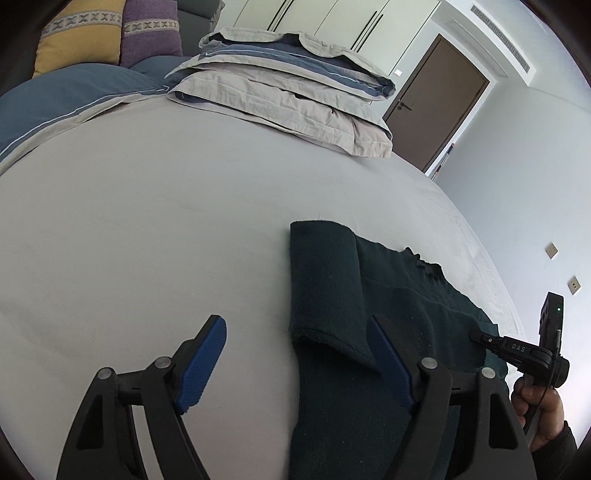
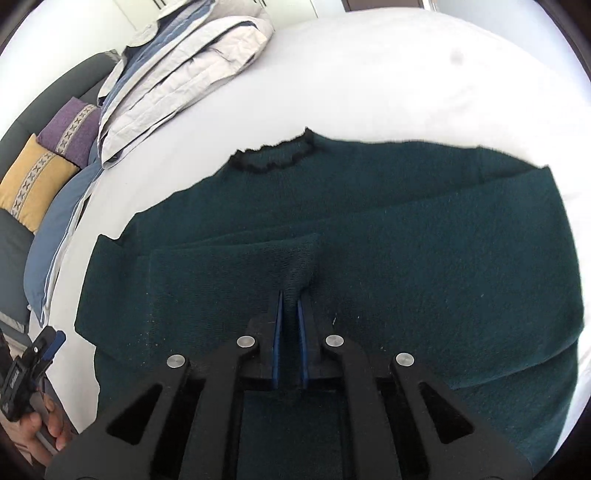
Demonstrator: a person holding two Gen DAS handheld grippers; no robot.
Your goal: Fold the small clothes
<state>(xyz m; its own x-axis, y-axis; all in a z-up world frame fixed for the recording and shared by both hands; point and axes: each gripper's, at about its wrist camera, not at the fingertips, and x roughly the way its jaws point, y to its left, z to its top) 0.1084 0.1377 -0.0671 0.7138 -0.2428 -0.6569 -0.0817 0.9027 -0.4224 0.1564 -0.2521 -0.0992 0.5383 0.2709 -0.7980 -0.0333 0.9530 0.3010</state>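
A dark green knit sweater (image 2: 406, 240) lies flat on the bed, its ruffled black collar (image 2: 273, 158) at the far side and both sleeves folded in over the body. My right gripper (image 2: 289, 295) is shut on a raised pinch of the sweater's knit near the middle of the near side. In the left wrist view the sweater (image 1: 325, 277) shows its folded left edge. My left gripper (image 1: 295, 325) hangs open over that edge, one blue pad above the bare sheet and the other above the knit, holding nothing. The right gripper (image 1: 474, 335) also shows there, low on the sweater, held by a hand (image 1: 539, 406).
The pale grey bed sheet (image 1: 147, 221) spreads wide to the left of the sweater. A folded duvet stack (image 1: 288, 92) sits at the far end, with a blue pillow (image 1: 66, 96) and yellow (image 1: 81, 33) and purple (image 1: 151, 33) cushions beside it. A brown door (image 1: 439, 99) stands beyond the bed's right edge.
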